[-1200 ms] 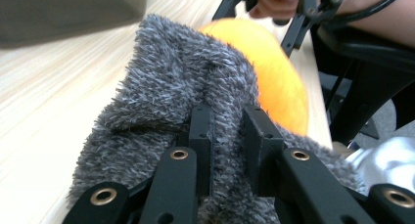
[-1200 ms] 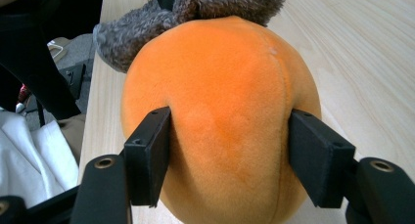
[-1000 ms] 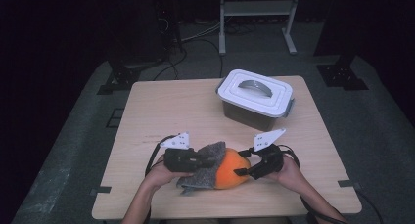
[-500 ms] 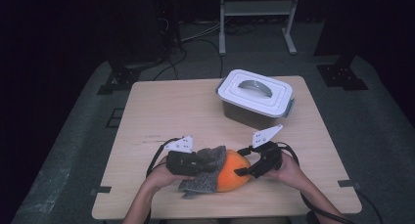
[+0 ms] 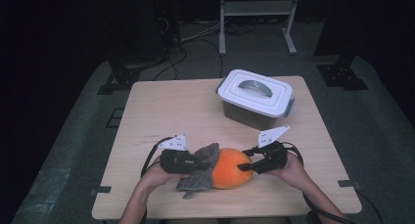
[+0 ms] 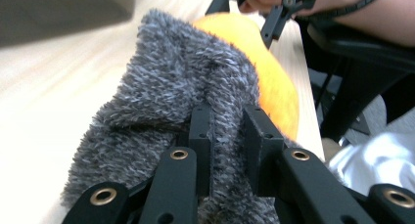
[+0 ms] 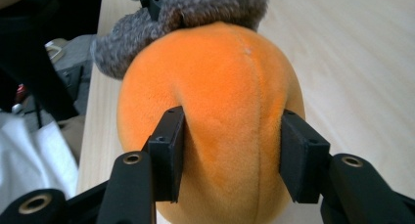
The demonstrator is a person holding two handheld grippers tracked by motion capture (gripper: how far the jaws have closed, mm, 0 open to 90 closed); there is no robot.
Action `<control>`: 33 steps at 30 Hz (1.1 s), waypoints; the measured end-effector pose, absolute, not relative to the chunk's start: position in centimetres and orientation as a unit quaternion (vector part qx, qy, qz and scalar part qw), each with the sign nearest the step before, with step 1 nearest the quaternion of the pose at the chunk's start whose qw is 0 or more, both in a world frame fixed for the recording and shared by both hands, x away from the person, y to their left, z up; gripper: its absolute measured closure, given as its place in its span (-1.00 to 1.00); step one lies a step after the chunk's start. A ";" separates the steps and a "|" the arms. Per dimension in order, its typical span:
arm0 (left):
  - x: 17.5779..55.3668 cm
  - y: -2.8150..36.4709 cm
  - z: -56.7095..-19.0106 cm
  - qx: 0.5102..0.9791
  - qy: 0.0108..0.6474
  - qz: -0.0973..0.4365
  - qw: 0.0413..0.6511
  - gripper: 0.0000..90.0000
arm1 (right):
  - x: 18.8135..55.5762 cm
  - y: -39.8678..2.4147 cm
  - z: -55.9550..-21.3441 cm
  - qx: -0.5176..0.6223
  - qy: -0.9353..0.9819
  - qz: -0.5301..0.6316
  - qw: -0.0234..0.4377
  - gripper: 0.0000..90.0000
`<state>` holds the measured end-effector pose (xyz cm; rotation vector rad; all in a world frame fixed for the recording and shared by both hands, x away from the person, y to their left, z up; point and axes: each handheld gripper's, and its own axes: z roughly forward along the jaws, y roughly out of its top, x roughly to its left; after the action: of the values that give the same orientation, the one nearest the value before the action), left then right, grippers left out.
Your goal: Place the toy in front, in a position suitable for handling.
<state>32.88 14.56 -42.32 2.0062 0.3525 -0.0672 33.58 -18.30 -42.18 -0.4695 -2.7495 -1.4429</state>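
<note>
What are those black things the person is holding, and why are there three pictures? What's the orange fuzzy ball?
Those black things are tongs, one in each hand of a person at a wooden table. One picture comes from a camera up high. The other two come from small cameras riding on each pair of tongs, so you see the black jaws up close.

The left tongs are shut on a fuzzy grey cloth. The right tongs have just been closing, and their jaws now press into both sides of a soft orange ball. The cloth lies partly over the ball.

Farther back on the table stands a box with a white lid.
</note>
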 end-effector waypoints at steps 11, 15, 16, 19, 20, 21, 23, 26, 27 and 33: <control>32.9 13.9 -42.5 0.836 0.146 -0.031 0.529 0.68 | 32.9 -17.5 -41.9 -0.131 -0.878 -0.459 -0.021 0.10; 32.8 14.0 -42.9 0.840 0.144 -0.035 0.521 0.68 | 32.9 -18.0 -42.2 -0.120 -0.883 -0.455 -0.005 -0.01; 32.8 13.9 -42.9 0.840 0.144 -0.036 0.521 0.68 | 33.0 -18.0 -42.2 -0.118 -0.883 -0.455 -0.001 -0.11; 32.8 13.9 -42.9 0.839 0.144 -0.041 0.523 0.68 | 33.5 -18.2 -42.3 -0.130 -0.878 -0.461 0.015 -0.35; 32.8 13.9 -42.9 0.839 0.143 -0.041 0.523 0.68 | 33.7 -18.3 -42.4 -0.134 -0.877 -0.462 0.020 -0.39; 32.8 13.9 -42.9 0.839 0.143 -0.041 0.523 0.68 | 33.8 -18.4 -42.5 -0.139 -0.875 -0.463 0.024 -0.43; 32.8 13.9 -42.8 0.839 0.142 -0.042 0.524 0.68 | 33.9 -18.5 -42.6 -0.147 -0.875 -0.460 0.028 -0.48; 32.7 13.7 -42.4 0.837 0.140 -0.035 0.528 0.68 | 34.3 -18.4 -43.0 -0.162 -0.874 -0.457 0.043 -0.49; 32.7 13.7 -42.2 0.834 0.138 -0.034 0.532 0.68 | 34.3 -18.4 -43.1 -0.165 -0.872 -0.459 0.049 -0.41; 32.3 13.0 -41.1 0.823 0.129 -0.020 0.553 0.68 | 33.4 -17.6 -41.9 -0.125 -0.870 -0.477 0.000 0.05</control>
<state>32.32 12.97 -41.10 1.9458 0.3043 -0.0483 33.41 -17.60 -41.93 -0.3914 -2.7329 -1.5001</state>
